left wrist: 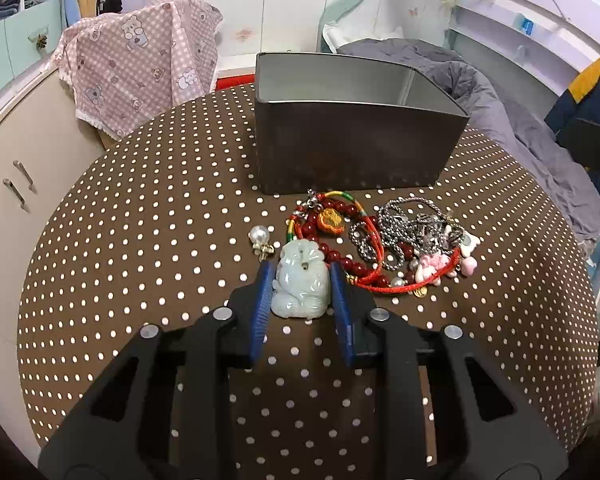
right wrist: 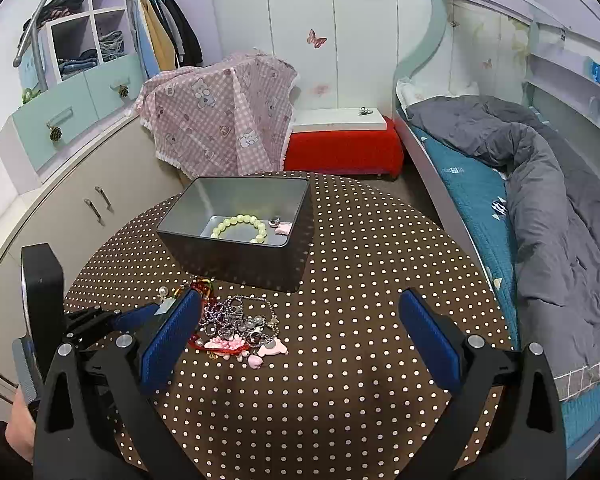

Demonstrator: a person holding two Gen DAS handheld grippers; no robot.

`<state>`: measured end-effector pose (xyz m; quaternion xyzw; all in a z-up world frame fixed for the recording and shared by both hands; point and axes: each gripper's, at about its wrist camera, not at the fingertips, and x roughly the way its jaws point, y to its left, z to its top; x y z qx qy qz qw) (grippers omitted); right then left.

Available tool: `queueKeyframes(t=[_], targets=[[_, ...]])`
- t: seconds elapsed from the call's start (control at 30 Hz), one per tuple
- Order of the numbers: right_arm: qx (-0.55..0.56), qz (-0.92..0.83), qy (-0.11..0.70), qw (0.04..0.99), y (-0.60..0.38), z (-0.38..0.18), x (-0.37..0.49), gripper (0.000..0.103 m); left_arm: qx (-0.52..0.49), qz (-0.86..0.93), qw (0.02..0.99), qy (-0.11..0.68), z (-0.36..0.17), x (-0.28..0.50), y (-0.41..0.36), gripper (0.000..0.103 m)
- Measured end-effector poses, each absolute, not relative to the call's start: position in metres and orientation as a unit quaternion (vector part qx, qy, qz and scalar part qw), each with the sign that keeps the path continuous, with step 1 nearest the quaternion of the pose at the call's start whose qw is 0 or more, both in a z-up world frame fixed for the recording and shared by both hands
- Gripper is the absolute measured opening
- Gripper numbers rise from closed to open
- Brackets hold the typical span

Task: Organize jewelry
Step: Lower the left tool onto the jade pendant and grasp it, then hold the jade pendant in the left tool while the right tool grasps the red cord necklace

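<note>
A pale green jade pendant [left wrist: 300,284] lies on the brown dotted table [left wrist: 140,240], between the blue pads of my left gripper [left wrist: 300,280], which touch its sides. Behind it lie a red bead bracelet [left wrist: 340,240], a pearl earring [left wrist: 259,238], silver chains [left wrist: 412,228] and pink charms [left wrist: 432,264]. A grey metal box [left wrist: 356,140] stands beyond them. In the right wrist view the box [right wrist: 240,248] holds a light green bead bracelet [right wrist: 240,228] and a pink charm [right wrist: 282,228]. My right gripper [right wrist: 300,320] is open and empty above the table, right of the jewelry pile [right wrist: 240,328].
A pink checked cloth [right wrist: 220,120] hangs over a cabinet behind the table. A red bench [right wrist: 344,148] stands beyond. A bed with a grey duvet [right wrist: 540,184] runs along the right. White cabinets [right wrist: 80,208] are at the left.
</note>
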<state>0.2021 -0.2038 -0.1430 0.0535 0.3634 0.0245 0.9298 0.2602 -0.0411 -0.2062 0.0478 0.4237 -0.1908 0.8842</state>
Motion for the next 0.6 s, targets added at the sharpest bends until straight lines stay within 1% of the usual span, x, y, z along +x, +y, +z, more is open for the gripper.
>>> queueKeyframes(t=[0.23,0.47,0.5,0.53,0.57,0.6], targets=[[0.048,0.045,0.377,0.924,-0.189,-0.153,0.209,0.095,0.017,-0.185,0.887,0.423,-0.204,0.251,-0.018,0.028],[0.039,0.093,0.4,0.911,-0.164,-0.175,0.218,0.095,0.001,-0.152,0.902,0.403,-0.188,0.24,0.009,0.028],[0.041,0.102,0.402,0.909,-0.161,-0.179,0.22,0.092,0.0,-0.148,0.904,0.4,-0.186,0.239,0.012,0.028],[0.04,0.109,0.406,0.906,-0.158,-0.182,0.221,0.082,-0.001,-0.146,0.906,0.398,-0.184,0.239,0.015,0.028],[0.039,0.114,0.41,0.904,-0.155,-0.184,0.223,0.076,-0.002,-0.145,0.907,0.396,-0.182,0.24,0.016,0.028],[0.039,0.121,0.416,0.901,-0.152,-0.187,0.226,0.065,-0.002,-0.143,0.908,0.394,-0.181,0.24,0.016,0.028]])
